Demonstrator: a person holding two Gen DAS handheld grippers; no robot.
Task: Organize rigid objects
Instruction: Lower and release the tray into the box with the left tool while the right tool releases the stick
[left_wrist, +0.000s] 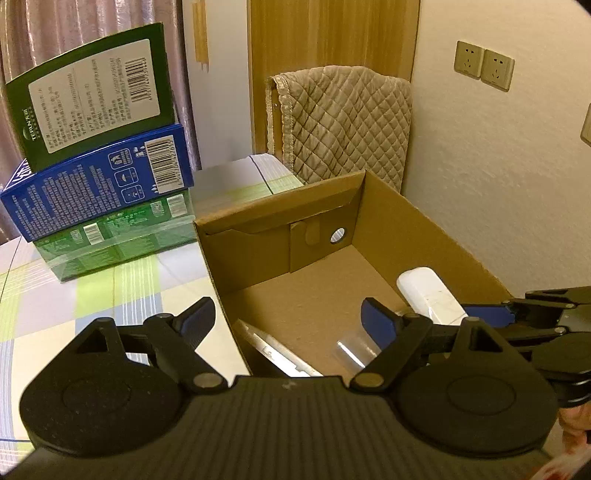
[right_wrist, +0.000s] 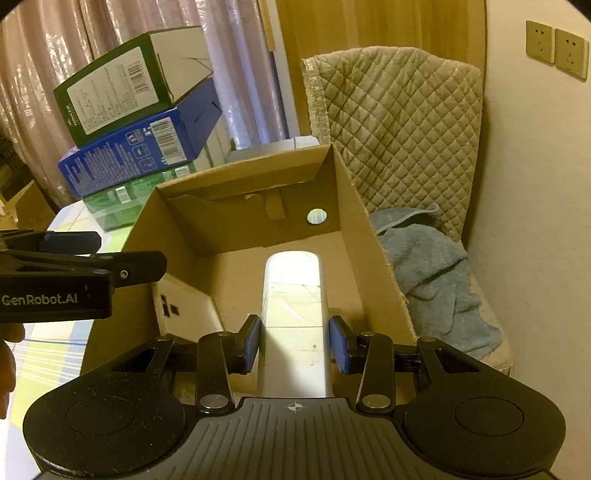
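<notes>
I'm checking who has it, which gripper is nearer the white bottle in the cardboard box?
Right. The right gripper has its jaws shut on the white bottle, over the cardboard box. The left gripper is open and empty at the box's other side, clear of the bottle.

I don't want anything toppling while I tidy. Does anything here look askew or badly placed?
Yes: the stack of three cartons beside the cardboard box is uneven. The top green carton sits tilted and skewed on the blue carton, overhanging it. Nothing looks spilled or damaged.
</notes>
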